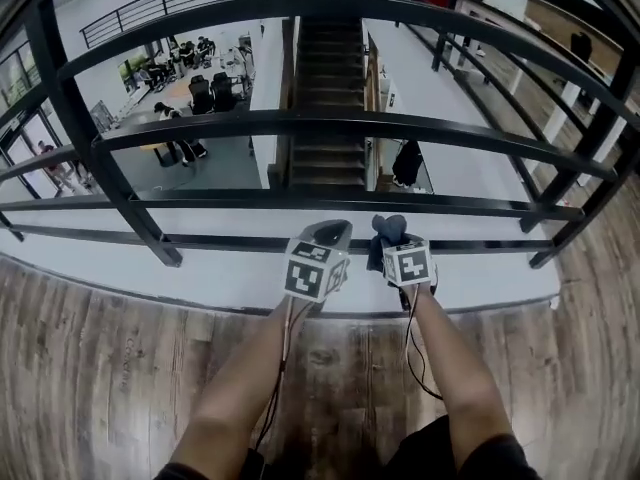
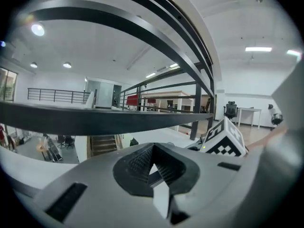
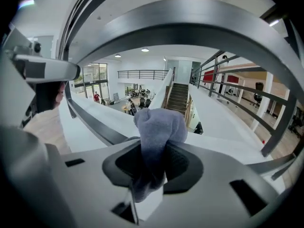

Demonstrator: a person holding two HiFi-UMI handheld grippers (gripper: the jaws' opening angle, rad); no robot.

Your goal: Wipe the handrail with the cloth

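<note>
The right gripper's jaws pinch the grey cloth; the left gripper's are closed and empty. Press the cloth firmly along the handrail.

It was a big office building, seen from an upper floor. A black railing ran along the edge of a wooden floor. Stairs went down to a lower floor, where black office chairs stood in a group and a person was there too. Upstairs, a white table had a desk chair beside it. Long lights shone on the white ceiling.
</note>
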